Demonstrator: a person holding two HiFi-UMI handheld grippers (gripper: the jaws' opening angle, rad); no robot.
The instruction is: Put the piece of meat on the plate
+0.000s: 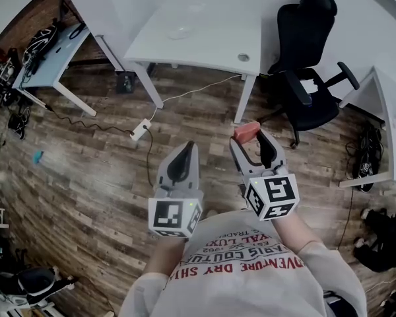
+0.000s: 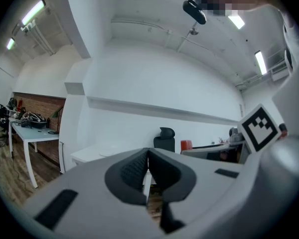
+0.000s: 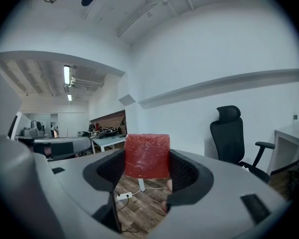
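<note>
The piece of meat (image 1: 246, 130) between right gripper's (image 1: 249, 139) jaws, left gripper (image 1: 187, 149) beside it, table (image 1: 211, 45) ahead, chair (image 1: 308, 58) to its right.

The left gripper (image 1: 187, 147) and right gripper (image 1: 249, 137) are grey shells with black ribbed pads (image 2: 129, 171); each bears a white cube (image 1: 175, 216) of black square markers; the person's sweatshirt (image 1: 251, 276) is pale, lettered in red.

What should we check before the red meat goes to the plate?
1. Meat held by the right gripper: ok, the jaws press both its sides.
2. Left gripper free: ok, jaws together, nothing between them.
3. Plate spotted: cannot tell, only a pale round shape shows on the white desk.
4. Floor towards the desk: probably not ok, a power strip lies there.
</note>
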